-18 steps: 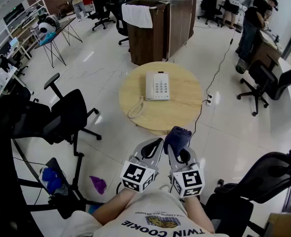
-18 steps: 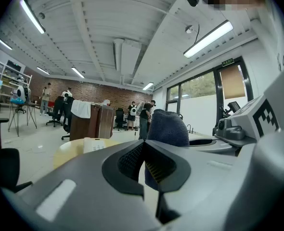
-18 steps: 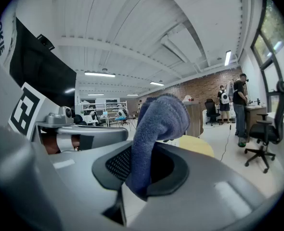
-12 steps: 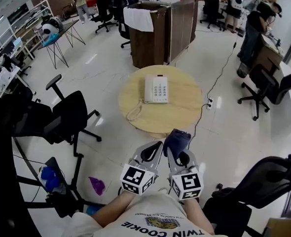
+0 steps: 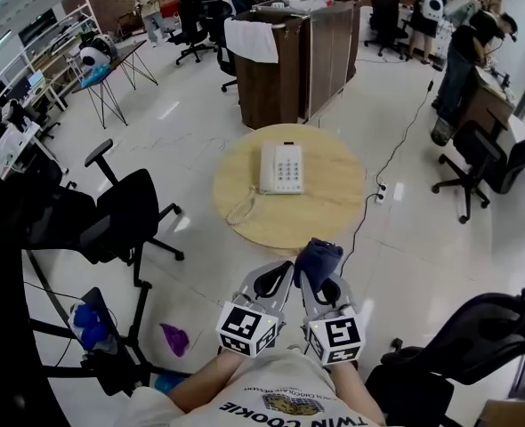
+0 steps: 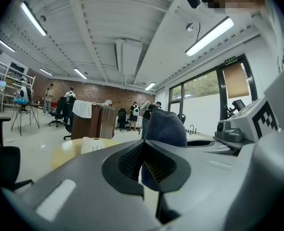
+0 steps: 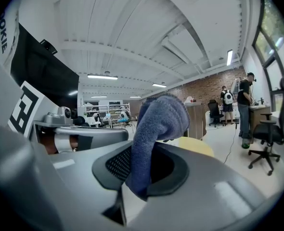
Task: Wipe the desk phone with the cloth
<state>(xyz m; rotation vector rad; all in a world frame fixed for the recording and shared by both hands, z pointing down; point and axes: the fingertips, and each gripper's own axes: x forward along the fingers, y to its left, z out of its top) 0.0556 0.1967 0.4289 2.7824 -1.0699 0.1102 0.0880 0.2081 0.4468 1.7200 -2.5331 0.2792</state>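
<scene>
A white desk phone (image 5: 281,167) lies on a round wooden table (image 5: 329,207), its coiled cord (image 5: 242,207) trailing toward the table's near left edge. Both grippers hang side by side over the floor, short of the table's near edge. My right gripper (image 5: 320,278) is shut on a dark blue cloth (image 5: 319,258), which sticks up out of its jaws (image 7: 156,124). My left gripper (image 5: 278,274) is shut with nothing in it. In the left gripper view, the cloth (image 6: 165,127) shows just beyond its jaws, and the phone (image 6: 91,145) lies farther off.
A black office chair (image 5: 125,212) stands left of the table and another (image 5: 476,336) at the lower right. A brown cabinet (image 5: 289,56) with a white towel stands beyond the table. A cable (image 5: 369,207) runs across the floor on the right. People stand at the back.
The table and phone have drifted slightly lower in the head view. Both grippers keep the same pose, and the cloth stays in the right one.
</scene>
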